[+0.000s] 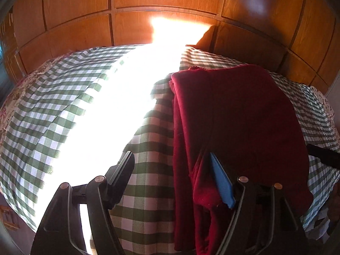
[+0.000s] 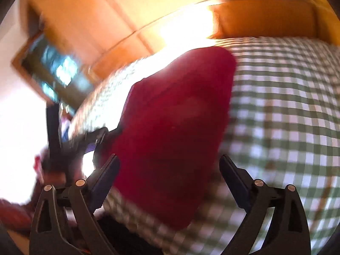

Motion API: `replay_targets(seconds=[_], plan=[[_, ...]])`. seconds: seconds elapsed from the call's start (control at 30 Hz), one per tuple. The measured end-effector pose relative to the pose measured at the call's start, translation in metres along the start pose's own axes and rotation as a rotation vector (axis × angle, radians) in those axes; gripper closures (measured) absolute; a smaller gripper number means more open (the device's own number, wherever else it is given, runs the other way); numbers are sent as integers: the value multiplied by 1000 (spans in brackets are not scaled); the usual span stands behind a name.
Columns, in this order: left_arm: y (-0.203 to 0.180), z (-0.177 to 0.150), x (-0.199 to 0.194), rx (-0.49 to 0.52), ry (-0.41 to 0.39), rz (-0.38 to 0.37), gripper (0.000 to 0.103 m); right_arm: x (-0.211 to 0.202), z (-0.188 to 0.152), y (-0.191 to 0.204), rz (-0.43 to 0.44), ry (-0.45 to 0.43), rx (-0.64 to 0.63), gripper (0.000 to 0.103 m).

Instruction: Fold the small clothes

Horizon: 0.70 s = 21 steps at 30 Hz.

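Observation:
A dark red garment (image 1: pixel 233 116) lies folded lengthwise on a green-and-white checked cloth (image 1: pixel 53 110). My left gripper (image 1: pixel 172 159) is open; its right finger with the blue pad (image 1: pixel 221 182) rests on the near end of the garment, its left finger over the checked cloth. In the blurred right wrist view the red garment (image 2: pixel 174 131) lies just ahead of my right gripper (image 2: pixel 170 163), which is open and empty above its near end. The left gripper shows dark at the left (image 2: pixel 89 140).
Wooden cabinet panels (image 1: pixel 148 4) stand behind the bed. A strong patch of sunlight (image 1: pixel 119 97) washes out the middle of the checked cloth. A floral cover (image 1: pixel 12 97) shows at the bed's edges. A window (image 2: pixel 59 68) is at the left.

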<state>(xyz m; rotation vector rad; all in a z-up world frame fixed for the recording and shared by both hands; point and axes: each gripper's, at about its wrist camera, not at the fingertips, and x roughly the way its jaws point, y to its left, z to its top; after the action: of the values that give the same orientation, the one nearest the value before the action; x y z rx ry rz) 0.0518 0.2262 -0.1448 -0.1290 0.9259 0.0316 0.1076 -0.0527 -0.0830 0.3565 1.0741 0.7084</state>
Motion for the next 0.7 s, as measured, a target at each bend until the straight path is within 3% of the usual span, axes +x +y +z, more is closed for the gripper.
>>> replay_targets(seconds=[0.13,0.2,0.4,0.43,0.5,0.53,0.57,0.6,0.63,0.7], plan=[[4,2,5,10,-2,-20,31,36,24,-29,13,50,96,9],[7,2,3,20,-5,-28,30,55,29,-37,81,80,127,9],[19,-3,3,12,-2,-104,30,80,39,-29,146,120,104,9],[19,-2,4,13,-2,-117,32,80,40,-25,133,125,88,15],[19,-2,5,11,-1,-150,43,75,35,-17,118,128,66,36],[19,-3,6,8,0,-175,46,72,33,-16,118,123,63,40],[19,-3,7,6,3,-201,57,69,33,-16,116,114,56,47],[18,-3,8,7,8,-230,71,63,32,-11,111,100,37,52],[15,-3,7,10,11,-267,79,56,31,-5,104,86,17,54],[5,-2,3,35,3,-279,88,40,29,7,91,53,-25,58]])
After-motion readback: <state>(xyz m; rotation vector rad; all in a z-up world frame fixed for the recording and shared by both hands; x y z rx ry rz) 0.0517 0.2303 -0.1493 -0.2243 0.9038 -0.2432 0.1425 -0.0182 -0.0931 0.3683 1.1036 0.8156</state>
